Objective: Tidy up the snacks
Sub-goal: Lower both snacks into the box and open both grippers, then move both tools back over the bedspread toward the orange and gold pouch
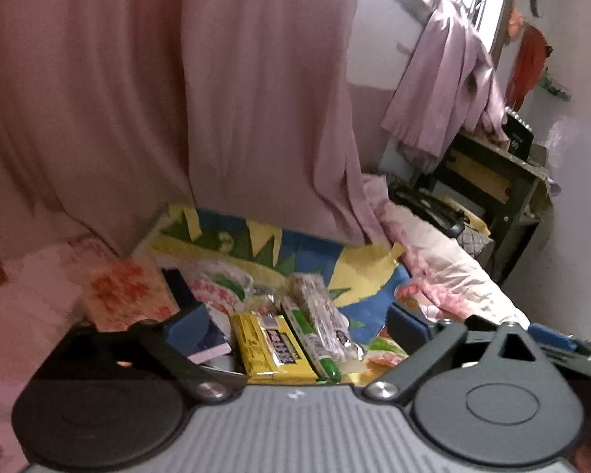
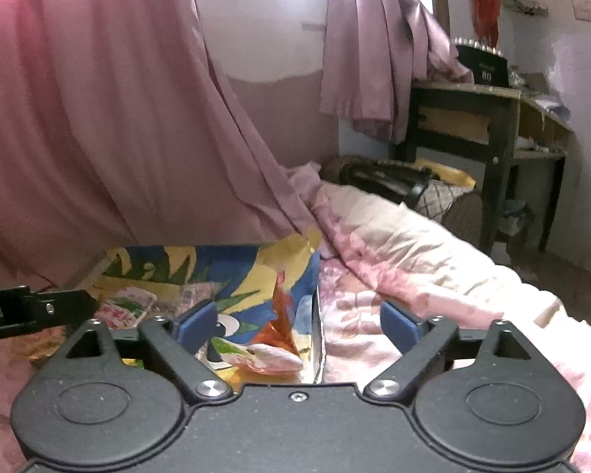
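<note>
In the left wrist view my left gripper (image 1: 297, 325) stands open above a pile of snacks in a container lined with a blue, yellow and green print (image 1: 256, 244). Below its gap lie a yellow packet (image 1: 272, 351), a green-and-white packet (image 1: 307, 335) and a clear-wrapped brownish bar (image 1: 319, 311). A white, green and pink bag (image 1: 216, 283) sits farther back, and a dark blue box (image 1: 205, 335) is by the left pad. My right gripper (image 2: 298, 325) is also open, over an orange wrapper (image 2: 281, 315) and a pink-white packet (image 2: 272, 358) at the container's right wall (image 2: 318, 335). Neither holds anything.
A pink curtain (image 1: 157, 98) hangs close behind the container. Floral bedding (image 2: 413, 276) spreads to the right. A dark wooden desk (image 2: 492, 126) and a black bag (image 2: 386, 177) stand beyond the bed. A red-patterned packet (image 1: 130, 295) lies left of the container.
</note>
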Motion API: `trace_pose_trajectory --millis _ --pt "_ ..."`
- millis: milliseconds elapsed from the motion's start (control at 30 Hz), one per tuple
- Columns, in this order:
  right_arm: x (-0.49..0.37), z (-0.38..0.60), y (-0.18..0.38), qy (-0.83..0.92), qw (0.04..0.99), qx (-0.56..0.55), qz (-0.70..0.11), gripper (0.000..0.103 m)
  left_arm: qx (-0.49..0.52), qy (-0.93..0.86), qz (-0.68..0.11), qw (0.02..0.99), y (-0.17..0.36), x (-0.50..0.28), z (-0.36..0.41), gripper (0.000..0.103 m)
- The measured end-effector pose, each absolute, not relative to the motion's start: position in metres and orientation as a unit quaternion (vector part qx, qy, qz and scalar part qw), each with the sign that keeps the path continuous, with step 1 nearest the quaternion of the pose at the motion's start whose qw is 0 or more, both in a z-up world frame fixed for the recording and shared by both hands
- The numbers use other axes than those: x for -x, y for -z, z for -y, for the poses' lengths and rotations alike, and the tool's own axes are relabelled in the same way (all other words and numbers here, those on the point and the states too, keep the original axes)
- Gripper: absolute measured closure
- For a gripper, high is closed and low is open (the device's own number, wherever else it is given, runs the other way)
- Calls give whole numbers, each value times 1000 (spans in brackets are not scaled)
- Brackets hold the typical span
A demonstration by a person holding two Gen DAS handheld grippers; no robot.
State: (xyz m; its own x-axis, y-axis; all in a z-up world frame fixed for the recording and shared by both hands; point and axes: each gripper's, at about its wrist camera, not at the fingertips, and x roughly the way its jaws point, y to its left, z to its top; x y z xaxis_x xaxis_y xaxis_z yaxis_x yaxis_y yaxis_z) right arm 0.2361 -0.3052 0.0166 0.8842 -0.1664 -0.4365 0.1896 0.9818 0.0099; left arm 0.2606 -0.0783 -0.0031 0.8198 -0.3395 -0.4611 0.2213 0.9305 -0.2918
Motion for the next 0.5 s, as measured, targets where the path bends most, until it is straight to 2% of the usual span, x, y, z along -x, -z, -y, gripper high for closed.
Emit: trace_pose_trajectory --millis 233,500 --pt "-187 301 -43 77 978 -18 -191 1 90 108 -225 964 -23 -214 73 1" --pt "-131 293 -56 52 981 -6 -188 1 75 81 -225 968 -26 -163 63 0"
